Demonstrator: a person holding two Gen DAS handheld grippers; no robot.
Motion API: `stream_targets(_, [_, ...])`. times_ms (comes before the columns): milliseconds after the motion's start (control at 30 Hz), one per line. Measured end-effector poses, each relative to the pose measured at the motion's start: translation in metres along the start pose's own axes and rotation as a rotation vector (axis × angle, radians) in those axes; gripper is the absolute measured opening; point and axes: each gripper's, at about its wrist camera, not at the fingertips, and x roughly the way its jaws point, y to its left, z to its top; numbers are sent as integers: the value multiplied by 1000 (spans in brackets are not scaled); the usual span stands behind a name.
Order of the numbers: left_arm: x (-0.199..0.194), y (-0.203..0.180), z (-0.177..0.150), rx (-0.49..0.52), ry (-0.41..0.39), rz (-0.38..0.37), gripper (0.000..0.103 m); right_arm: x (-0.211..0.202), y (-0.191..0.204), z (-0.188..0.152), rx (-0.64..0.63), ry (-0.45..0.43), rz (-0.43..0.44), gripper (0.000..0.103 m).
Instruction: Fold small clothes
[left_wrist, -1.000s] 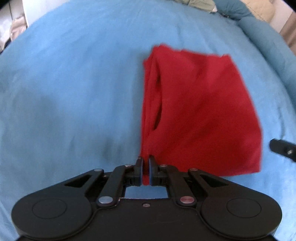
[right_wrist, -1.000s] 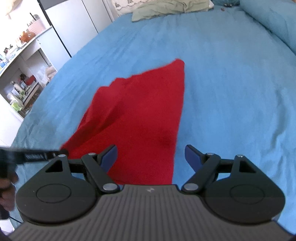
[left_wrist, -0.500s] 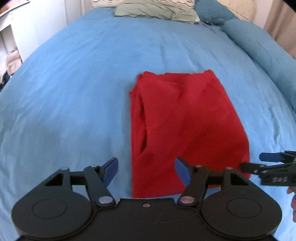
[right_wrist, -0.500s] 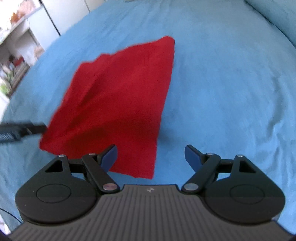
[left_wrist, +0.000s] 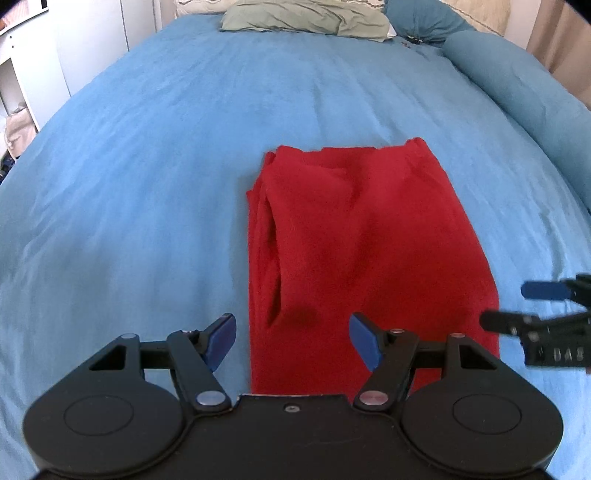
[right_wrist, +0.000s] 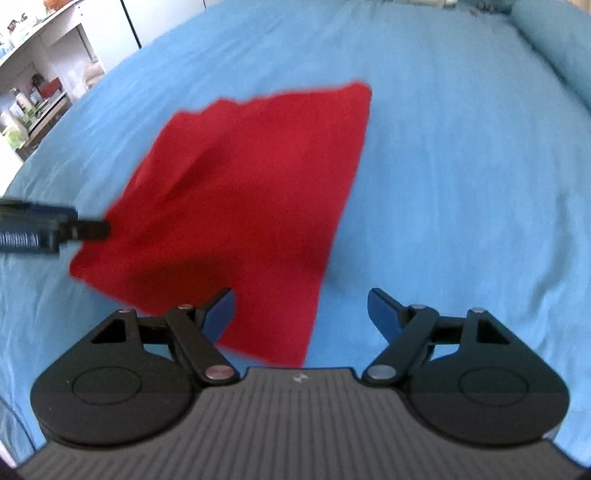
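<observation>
While both claws gape wide, left claw (left_wrist: 291, 338), right claw (right_wrist: 301, 314), red cloth (left_wrist: 354, 240) lies flat just ahead.

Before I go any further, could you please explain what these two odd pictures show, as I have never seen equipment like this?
There is no robot here. A person holds a hand-operated two-finger gripper in each hand, and each one carries a wide-angle camera looking forward along its fingers, so the black mechanism fills the bottom of each picture.

One picture comes from the left gripper, the other from the right gripper. Each can also glimpse the other at its edge.

Both look down on a bed with a blue cover. On it lies a red garment, already folded into a rough rectangle. Pillows sit at the far end.

Both grippers are open and hold nothing.
</observation>
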Motion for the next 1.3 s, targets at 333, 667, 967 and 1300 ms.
stream_targets(333, [57, 20, 46, 10, 70, -57, 72, 34, -37, 50, 241, 26, 127, 94])
stream_targets(667, [95, 47, 53, -161, 167, -257, 67, 75, -63, 50, 372, 144, 245, 95])
stream_targets(967, [93, 27, 58, -102, 144, -238, 31, 74, -62, 58, 314, 149, 291, 48])
stream_targets(1300, [56, 4, 59, -3, 77, -167, 26, 34, -43, 67, 244, 71, 259, 37])
